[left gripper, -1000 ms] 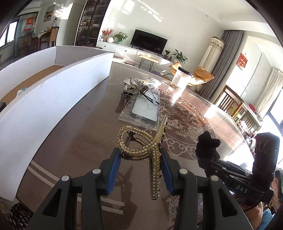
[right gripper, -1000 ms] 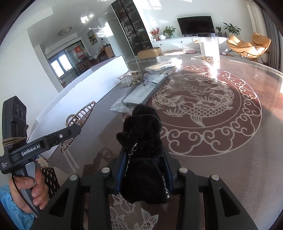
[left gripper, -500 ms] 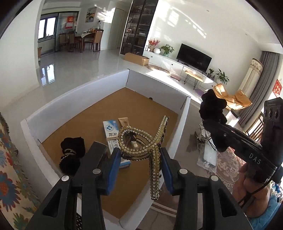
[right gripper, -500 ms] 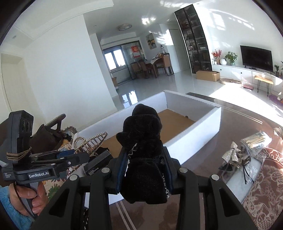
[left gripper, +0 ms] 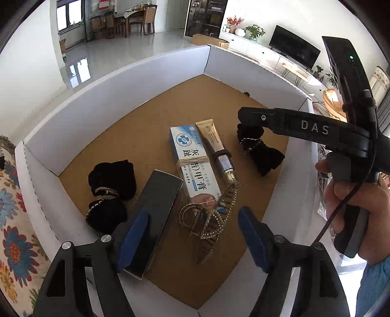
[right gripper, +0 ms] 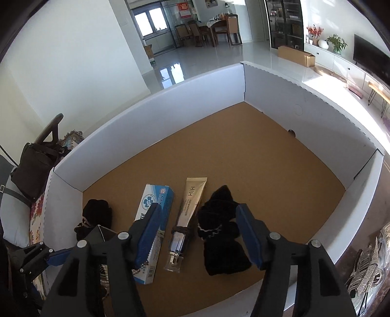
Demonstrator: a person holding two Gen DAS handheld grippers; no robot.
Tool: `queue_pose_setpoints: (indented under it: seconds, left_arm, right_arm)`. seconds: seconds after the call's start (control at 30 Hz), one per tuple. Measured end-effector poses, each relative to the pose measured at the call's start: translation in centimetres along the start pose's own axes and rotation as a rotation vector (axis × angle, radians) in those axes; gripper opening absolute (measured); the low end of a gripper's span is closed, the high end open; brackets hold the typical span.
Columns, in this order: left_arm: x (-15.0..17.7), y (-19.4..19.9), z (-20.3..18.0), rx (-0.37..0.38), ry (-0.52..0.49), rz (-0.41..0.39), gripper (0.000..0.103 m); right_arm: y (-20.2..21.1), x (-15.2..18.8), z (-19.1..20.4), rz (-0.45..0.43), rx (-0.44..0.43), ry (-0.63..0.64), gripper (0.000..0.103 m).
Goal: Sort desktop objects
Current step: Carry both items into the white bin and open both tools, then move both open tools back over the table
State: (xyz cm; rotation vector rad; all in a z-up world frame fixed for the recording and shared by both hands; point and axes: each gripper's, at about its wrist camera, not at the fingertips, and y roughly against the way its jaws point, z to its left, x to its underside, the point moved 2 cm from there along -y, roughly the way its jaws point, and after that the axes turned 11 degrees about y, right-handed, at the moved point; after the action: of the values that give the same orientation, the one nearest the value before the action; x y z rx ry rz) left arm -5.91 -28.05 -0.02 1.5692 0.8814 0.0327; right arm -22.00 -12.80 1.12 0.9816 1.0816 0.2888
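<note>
White-walled box (left gripper: 117, 102), brown floor, tiled living room

Home living room: television (left gripper: 295, 50), dining table (right gripper: 220, 23)

Box (left gripper: 117, 102): white walls, tan cardboard floor. Carton (left gripper: 192, 165): blue/white, blue Chinese print, tan twine round it. Tube (left gripper: 214, 143): gold body, silver cap end. Hair clip (left gripper: 209, 217): gold with rhinestones. Two scrunchies (left gripper: 109, 185) (right gripper: 221, 234): black. Tall box (left gripper: 156, 214): dark glossy grey. Cushion (left gripper: 14, 219): cream, blue/red floral. Hand-held gripper pads (left gripper: 134, 234): blue, black frame.
</note>
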Motion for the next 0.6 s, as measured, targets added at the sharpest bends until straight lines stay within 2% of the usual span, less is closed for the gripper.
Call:
queue_pose_setpoints:
  seconds: [0.07, 0.17, 0.23, 0.3, 0.4, 0.43, 0.47, 0.53, 0.6]
  left_arm:
    - [0.2, 0.4, 0.2, -0.006, 0.005, -0.019, 0.076]
    - [0.7, 2.2, -0.4, 0.02, 0.011, -0.076, 0.076]
    - [1.5, 4.0, -1.6, 0.044, -0.002, -0.116, 0.076]
    - [2.7, 6.0, -3.7, 0.094, -0.039, -0.15, 0.076]
    - [5.6, 8.6, -8.0, 0.224, -0.122, -0.165, 0.077]
    - [6.6, 9.2, -9.6, 0.287, -0.147, -0.151, 0.081]
    - [7.9, 9.4, -11.2, 0.351, -0.17, -0.13, 0.093]
    - [10.6, 8.9, -14.2, 0.456, -0.202, -0.083, 0.102]
    - [13.0, 7.1, -16.7, 0.493, -0.236, -0.036, 0.102]
  right_arm:
    - [1.3, 0.4, 0.2, -0.047, -0.007, -0.005, 0.08]
    - [4.0, 1.2, 0.2, -0.117, -0.006, -0.008, 0.08]
    - [6.6, 2.6, 0.0, -0.174, 0.01, -0.005, 0.08]
    - [9.7, 5.0, -0.5, -0.227, 0.042, -0.004, 0.086]
    - [14.3, 10.1, -2.2, -0.283, 0.125, -0.008, 0.093]
    - [15.8, 12.2, -2.9, -0.288, 0.165, -0.012, 0.095]
    - [17.1, 14.5, -3.7, -0.285, 0.212, -0.02, 0.096]
    - [19.1, 19.4, -5.5, -0.257, 0.305, -0.064, 0.096]
    - [20.5, 24.7, -7.4, -0.207, 0.355, -0.155, 0.096]
